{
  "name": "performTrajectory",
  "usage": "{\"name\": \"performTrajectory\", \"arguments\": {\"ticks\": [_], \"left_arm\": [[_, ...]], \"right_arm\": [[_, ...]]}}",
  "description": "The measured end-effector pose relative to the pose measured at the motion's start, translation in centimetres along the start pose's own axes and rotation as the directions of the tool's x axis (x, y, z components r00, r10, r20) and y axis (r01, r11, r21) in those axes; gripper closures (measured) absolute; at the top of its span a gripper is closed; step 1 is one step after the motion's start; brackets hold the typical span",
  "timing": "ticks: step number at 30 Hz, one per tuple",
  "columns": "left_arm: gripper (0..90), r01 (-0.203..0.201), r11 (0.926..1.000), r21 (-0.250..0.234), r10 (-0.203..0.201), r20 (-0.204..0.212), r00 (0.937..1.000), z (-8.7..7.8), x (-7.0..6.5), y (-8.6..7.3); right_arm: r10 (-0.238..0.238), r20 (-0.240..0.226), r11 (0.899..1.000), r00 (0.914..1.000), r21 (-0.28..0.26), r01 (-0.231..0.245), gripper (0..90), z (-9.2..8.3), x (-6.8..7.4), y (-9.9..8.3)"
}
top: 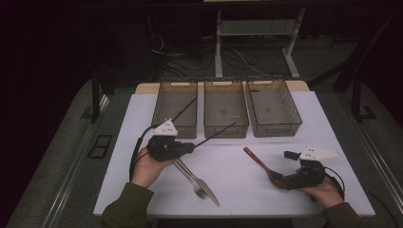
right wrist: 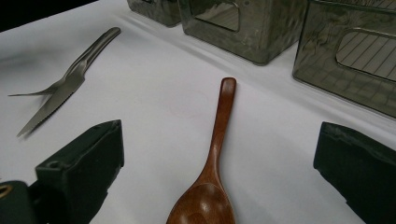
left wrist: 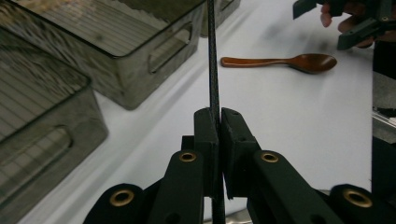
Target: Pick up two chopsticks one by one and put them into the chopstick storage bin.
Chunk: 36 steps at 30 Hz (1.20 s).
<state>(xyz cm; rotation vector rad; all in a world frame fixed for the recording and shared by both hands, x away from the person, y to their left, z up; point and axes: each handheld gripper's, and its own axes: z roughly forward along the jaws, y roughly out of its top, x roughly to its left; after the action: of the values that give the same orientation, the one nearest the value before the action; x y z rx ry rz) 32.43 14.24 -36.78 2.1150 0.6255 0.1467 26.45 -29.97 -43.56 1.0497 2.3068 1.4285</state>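
Observation:
My left gripper (top: 191, 146) is shut on a thin black stick (top: 216, 134). The stick juts forward from the jaws toward the middle bin (top: 225, 129). In the left gripper view the stick (left wrist: 213, 60) runs straight up between the pressed pads. A second black stick (top: 185, 109) slants over the left bin (top: 161, 102); its lower end is hidden behind the gripper's plate. A brown wooden spoon (top: 256, 160) lies on the white table. My right gripper (top: 281, 166) is open, one jaw on either side of the spoon's bowl (right wrist: 203, 203).
A metal fork and knife (top: 197, 183) lie crossed near the table's front edge, also in the right gripper view (right wrist: 65, 84). A third clear bin (top: 287, 116) stands at the back right. White tabletop (top: 237, 190) lies between the two hands.

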Motion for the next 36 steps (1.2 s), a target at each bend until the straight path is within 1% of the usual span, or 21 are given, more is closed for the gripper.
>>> {"name": "performTrajectory", "arguments": {"ticks": [5, 10, 11, 14, 16, 18, 19, 22, 24, 27, 30, 31, 32, 34, 36], "left_arm": [[84.9, 0.013, 0.9997, -0.023, -0.014, -0.034, 0.9993, -0.7, 1.5, 0.7], [84.8, 0.017, 0.9996, -0.024, -0.019, -0.066, 0.9977, -1.1, 2.8, 1.7], [84.8, 0.018, 0.9997, -0.019, -0.019, -0.074, 0.9970, -1.2, 3.1, 1.9], [84.9, 0.022, 0.9994, -0.028, -0.024, -0.094, 0.9953, -1.4, 4.0, 2.4], [84.9, 0.025, 0.9994, -0.026, -0.028, -0.108, 0.9937, -1.5, 4.5, 2.8], [84.9, 0.030, 0.9992, -0.027, -0.033, -0.124, 0.9917, -1.6, 5.1, 3.1], [84.9, 0.034, 0.9989, -0.031, -0.038, -0.131, 0.9907, -1.6, 5.5, 3.3], [84.8, 0.043, 0.9986, -0.032, -0.047, -0.148, 0.9878, -1.6, 6.4, 3.7], [84.8, 0.055, 0.9978, -0.038, -0.060, -0.159, 0.9854, -1.5, 6.9, 4.0], [84.9, 0.055, 0.9978, -0.038, -0.061, -0.181, 0.9815, -1.4, 7.7, 4.4], [84.9, 0.066, 0.9971, -0.038, -0.072, -0.208, 0.9754, -1.1, 8.5, 4.6], [84.8, 0.064, 0.9975, -0.028, -0.069, -0.222, 0.9727, -1.0, 8.8, 4.7], [84.9, 0.071, 0.9971, -0.029, -0.076, -0.232, 0.9698, -0.9, 9.0, 4.7], [84.8, 0.086, 0.9958, -0.030, -0.091, -0.242, 0.9661, -0.7, 9.7, 4.6], [84.8, 0.103, 0.9943, -0.028, -0.107, -0.259, 0.9599, -0.5, 10.2, 4.4]], "right_arm": [[0.002, 0.004, 1.000, 1.0000, 0.000, -0.002, 1.2, 0.0, 0.0, 0.0], [0.004, 0.005, 1.000, 1.0000, 0.001, -0.004, 1.2, 0.0, -0.1, 0.0], [0.004, 0.004, 1.000, 1.0000, 0.001, -0.004, 1.2, 0.0, -0.1, 0.0], [0.009, 0.004, 1.000, 1.0000, -0.003, -0.009, 1.2, -0.1, -0.1, 0.0], [0.006, 0.003, 1.000, 1.0000, 0.000, -0.006, 1.2, -0.1, -0.1, 0.0], [-0.001, 0.006, 1.000, 1.0000, -0.006, 0.001, 1.2, -0.1, -0.1, 0.0], [0.008, 0.003, 1.000, 1.0000, -0.001, -0.008, 1.2, -0.1, -0.1, 0.0], [0.007, 0.004, 1.000, 1.0000, -0.005, -0.007, 1.2, -0.1, -0.1, 0.0], [0.006, 0.003, 1.000, 1.0000, -0.008, -0.006, 1.2, -0.1, -0.1, 0.0], [0.007, 0.004, 1.000, 1.0000, -0.010, -0.007, 1.2, -0.1, -0.1, 0.0], [0.008, 0.003, 1.000, 1.0000, -0.010, -0.008, 1.2, -0.1, -0.1, 0.0], [0.009, 0.003, 1.000, 1.0000, -0.011, -0.008, 1.2, -0.1, -0.1, 0.0], [0.006, 0.003, 1.000, 1.0000, -0.010, -0.006, 1.2, -0.1, -0.1, 0.0], [0.008, 0.003, 1.000, 1.0000, -0.011, -0.008, 1.2, -0.1, -0.1, 0.0], [0.011, 0.003, 1.000, 0.9999, -0.012, -0.011, 1.2, -0.2, -0.1, 0.0]]}}
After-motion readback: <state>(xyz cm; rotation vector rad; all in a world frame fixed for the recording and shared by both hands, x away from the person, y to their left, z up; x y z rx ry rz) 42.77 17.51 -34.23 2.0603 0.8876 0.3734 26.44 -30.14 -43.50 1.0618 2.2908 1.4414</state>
